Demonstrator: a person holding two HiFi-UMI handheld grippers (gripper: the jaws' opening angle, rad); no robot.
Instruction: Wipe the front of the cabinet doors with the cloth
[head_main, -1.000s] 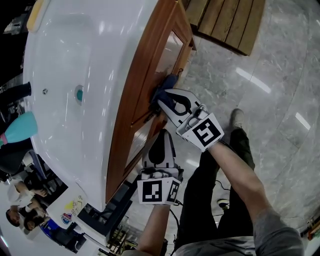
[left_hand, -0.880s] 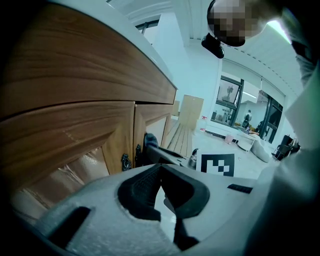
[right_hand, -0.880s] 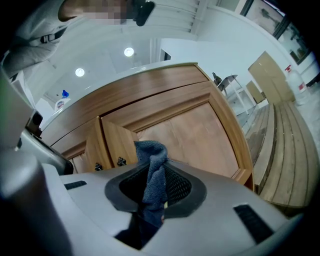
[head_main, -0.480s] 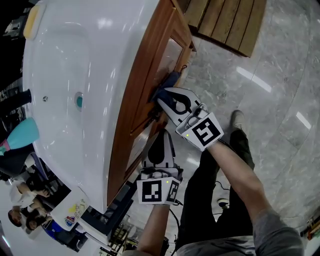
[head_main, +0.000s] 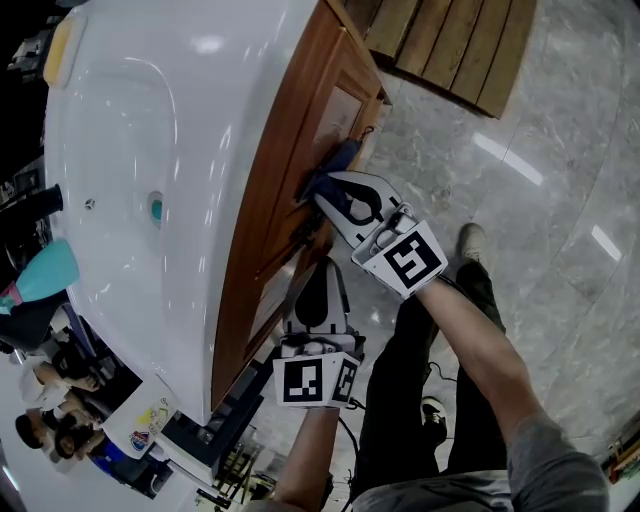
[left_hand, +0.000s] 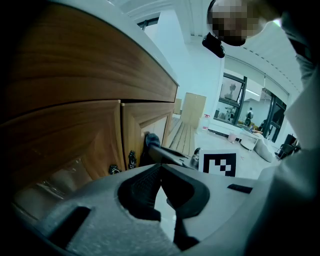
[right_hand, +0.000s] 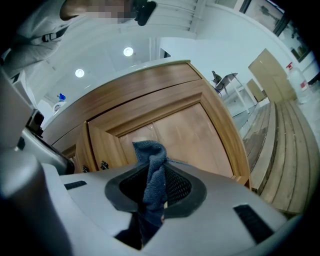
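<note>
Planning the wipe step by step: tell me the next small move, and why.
Probably sweep the right gripper across the cabinet door: its jaws are shut on the blue cloth, whose tip appears to meet the door panel, and much panel lies beside it.

The left tongs (left_hand: 160, 169) were closed on nothing, cabinet doors (left_hand: 75, 135) at nine o'clock, cloth (left_hand: 151, 139) at twelve.
</note>
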